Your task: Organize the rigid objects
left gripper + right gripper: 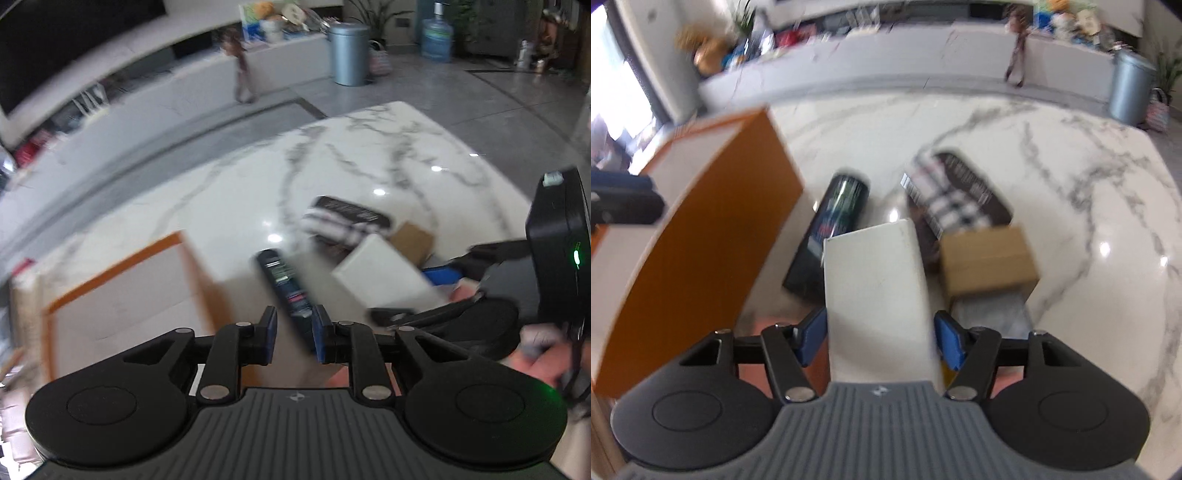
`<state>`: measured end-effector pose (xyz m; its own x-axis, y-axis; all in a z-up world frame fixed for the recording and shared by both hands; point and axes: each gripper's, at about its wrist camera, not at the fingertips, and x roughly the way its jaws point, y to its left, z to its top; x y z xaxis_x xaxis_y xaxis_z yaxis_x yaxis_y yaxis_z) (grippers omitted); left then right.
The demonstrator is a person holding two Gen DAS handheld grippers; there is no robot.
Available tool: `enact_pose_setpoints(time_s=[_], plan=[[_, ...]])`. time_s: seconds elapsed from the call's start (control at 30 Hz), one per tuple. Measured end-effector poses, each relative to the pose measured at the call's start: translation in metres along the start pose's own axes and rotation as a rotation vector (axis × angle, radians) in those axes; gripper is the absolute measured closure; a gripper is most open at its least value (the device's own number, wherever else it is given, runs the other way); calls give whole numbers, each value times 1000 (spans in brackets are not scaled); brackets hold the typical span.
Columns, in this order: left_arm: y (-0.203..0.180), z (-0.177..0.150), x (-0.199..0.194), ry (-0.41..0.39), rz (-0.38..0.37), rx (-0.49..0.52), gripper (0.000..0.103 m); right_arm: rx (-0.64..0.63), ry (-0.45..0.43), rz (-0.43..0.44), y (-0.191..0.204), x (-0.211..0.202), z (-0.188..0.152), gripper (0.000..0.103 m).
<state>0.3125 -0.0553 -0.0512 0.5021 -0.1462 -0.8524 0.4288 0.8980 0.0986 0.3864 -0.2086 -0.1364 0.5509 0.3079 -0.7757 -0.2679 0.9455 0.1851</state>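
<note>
My right gripper [881, 339] is shut on a white box [875, 280], its blue pads pressing both long sides; the left wrist view shows this white box [384, 273] lifted above the table in the right gripper [413, 295]. A dark slim box [834, 221] lies flat on the marble table [1089, 221], also visible as the dark slim box [282, 284] past my left gripper [295, 334]. That gripper stands open by a narrow gap with nothing between its pads. It hovers by an orange-rimmed box [122, 295], whose orange side [701, 240] shows in the right wrist view.
A dark package with a plaid pattern [956, 195] and a brown cardboard box [988, 258] lie behind the white box. A person's hand [543, 354] holds the right gripper. Beyond the table are a grey bin [349, 53], a water bottle [437, 38] and a low white bench [184, 81].
</note>
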Motion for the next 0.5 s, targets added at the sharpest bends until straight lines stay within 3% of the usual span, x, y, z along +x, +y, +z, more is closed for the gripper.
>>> enact_pose_setpoints(time_s=[0.1, 0.27, 0.4, 0.5], plan=[[-7, 23, 42, 92, 1, -12, 79, 67, -40, -4, -11, 2, 8, 40], [-10, 43, 110, 226, 94, -6, 79, 143, -65, 12, -25, 6, 13, 40], [-9, 40, 141, 319, 160, 17, 79, 154, -90, 21, -31, 9, 10, 40], [-10, 41, 151, 334, 181, 31, 73, 193, -89, 37, -40, 11, 4, 40]])
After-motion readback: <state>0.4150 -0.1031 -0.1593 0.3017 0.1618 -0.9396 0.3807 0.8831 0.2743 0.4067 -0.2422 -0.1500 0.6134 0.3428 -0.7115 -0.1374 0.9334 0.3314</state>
